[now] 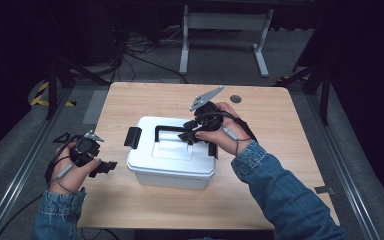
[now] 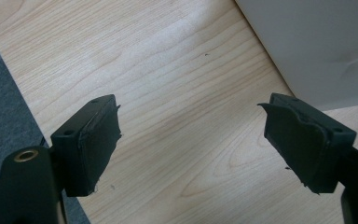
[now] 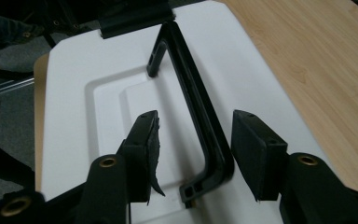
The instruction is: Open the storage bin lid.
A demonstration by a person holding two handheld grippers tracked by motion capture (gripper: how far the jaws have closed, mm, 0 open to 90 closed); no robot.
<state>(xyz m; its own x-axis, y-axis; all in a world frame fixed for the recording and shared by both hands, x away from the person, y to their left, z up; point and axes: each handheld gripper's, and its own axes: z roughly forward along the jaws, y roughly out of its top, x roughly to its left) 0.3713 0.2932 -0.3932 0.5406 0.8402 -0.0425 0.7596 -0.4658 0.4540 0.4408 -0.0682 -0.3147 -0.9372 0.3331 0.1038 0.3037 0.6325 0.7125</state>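
At the lower left of the high view I keep my left gripper [image 1: 102, 167] low over the pale wood-grain tabletop [image 1: 260, 120], its jaws spread wide on nothing, just beside the left wall of the white rectangular plastic storage box [image 1: 172, 172]. The box sits mid-frame, lid on, with its left black latch [image 1: 132, 137] flipped outward. Right of centre, my right gripper [image 1: 190, 136] hangs over the lid, jaws apart and straddling the near end of the black U-shaped carry handle [image 3: 200, 116] (pads not yet pressing it). I judge the work barely begun: the handle still needs gripping, the lid still needs lifting. Beyond the table, top of frame, lie grey carpet, cables and a white metal desk frame [image 1: 225, 22].
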